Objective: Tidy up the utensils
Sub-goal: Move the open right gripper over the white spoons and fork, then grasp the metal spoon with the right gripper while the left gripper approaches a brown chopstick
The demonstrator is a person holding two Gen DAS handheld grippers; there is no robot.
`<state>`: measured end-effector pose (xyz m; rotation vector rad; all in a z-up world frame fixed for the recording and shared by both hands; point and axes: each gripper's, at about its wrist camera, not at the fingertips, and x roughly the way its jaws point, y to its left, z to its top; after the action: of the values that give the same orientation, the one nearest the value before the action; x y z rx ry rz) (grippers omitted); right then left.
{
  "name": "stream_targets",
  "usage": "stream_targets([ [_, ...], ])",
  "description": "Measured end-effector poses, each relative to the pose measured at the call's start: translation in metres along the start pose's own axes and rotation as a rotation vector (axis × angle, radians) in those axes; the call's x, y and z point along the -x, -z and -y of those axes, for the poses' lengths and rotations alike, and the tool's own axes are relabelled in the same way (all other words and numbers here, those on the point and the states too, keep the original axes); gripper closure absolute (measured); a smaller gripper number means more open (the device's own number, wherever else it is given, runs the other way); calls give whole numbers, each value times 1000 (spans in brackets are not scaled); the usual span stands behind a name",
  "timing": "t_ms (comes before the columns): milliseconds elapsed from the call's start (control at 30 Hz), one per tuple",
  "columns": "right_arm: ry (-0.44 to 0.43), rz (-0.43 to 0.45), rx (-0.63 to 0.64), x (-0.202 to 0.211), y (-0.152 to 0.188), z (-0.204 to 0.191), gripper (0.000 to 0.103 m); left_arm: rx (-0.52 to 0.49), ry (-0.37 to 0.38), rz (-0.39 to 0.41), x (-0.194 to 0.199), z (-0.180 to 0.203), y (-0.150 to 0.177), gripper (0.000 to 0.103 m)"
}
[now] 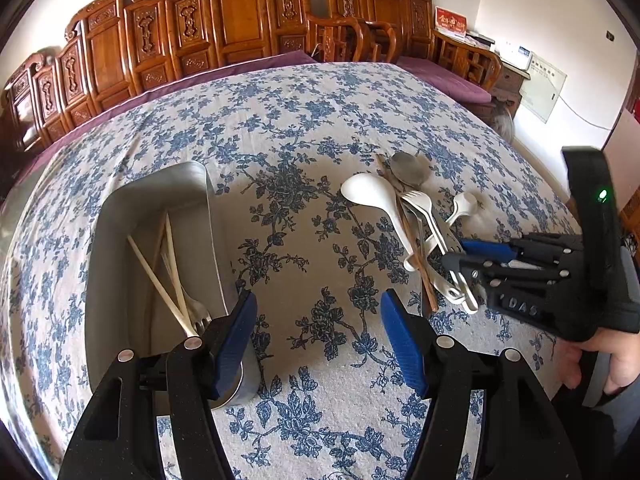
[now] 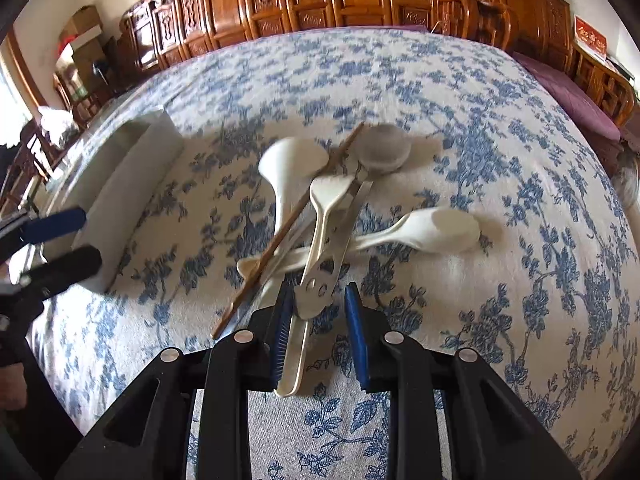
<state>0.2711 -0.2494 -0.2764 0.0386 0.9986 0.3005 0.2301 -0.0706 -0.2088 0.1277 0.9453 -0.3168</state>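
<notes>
Utensils lie in a tangled heap (image 2: 320,216) on the blue-flowered tablecloth (image 1: 304,120), out to the right of the metal tray (image 1: 120,216), well apart from it. That tray, the biggest thing on the table, already holds a few pale chopsticks (image 1: 160,276) and a fork (image 1: 196,312) lying loose along its floor.

From the right wrist view, the heap is a real jackstraw pile: a broad white rice paddle (image 2: 284,168), a grey metal spoon (image 2: 380,148), a white soup spoon (image 2: 436,232) pointing off to the right, a white fork (image 2: 328,200) on top, flat metal handles crossing beneath, and one brown chopstick (image 2: 288,224) slanting across the lot.

The right gripper (image 2: 320,312) has its blue pads spread, straddling the near ends of the handles; one white handle runs back between the fingers, close against the left pad, but nothing looks pinched yet. The left gripper (image 1: 316,336) hangs wide apart and empty over bare cloth, its left pad just by the tray's near corner.

My worry is the crossing. If the right pads close where they are, they could catch two or three stacked handles at once, or nip only an edge, so a piece slips out on the lift. Anything pulled from under will likely drag the chopstick and roll it across the table. The right-hand view is blurred, so the exact stacking is hard to read.
</notes>
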Motion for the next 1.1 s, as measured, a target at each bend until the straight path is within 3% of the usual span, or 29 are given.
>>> stream_targets([
  [300, -19, 77, -35, 8, -29, 21, 74, -25, 3, -9, -11, 13, 5, 42],
  [433, -2, 57, -55, -6, -43, 37, 84, -21, -2, -7, -18, 16, 3, 42],
  [767, -44, -7, -42, -34, -52, 35, 84, -13, -11, -11, -33, 21, -1, 42],
  [1000, -7, -24, -19, -42, -54, 26, 84, -27, -13, -15, -36, 26, 2, 42],
  [1100, -14, -26, -44, -41, -54, 30, 92, -22, -7, -10, -35, 25, 2, 42],
])
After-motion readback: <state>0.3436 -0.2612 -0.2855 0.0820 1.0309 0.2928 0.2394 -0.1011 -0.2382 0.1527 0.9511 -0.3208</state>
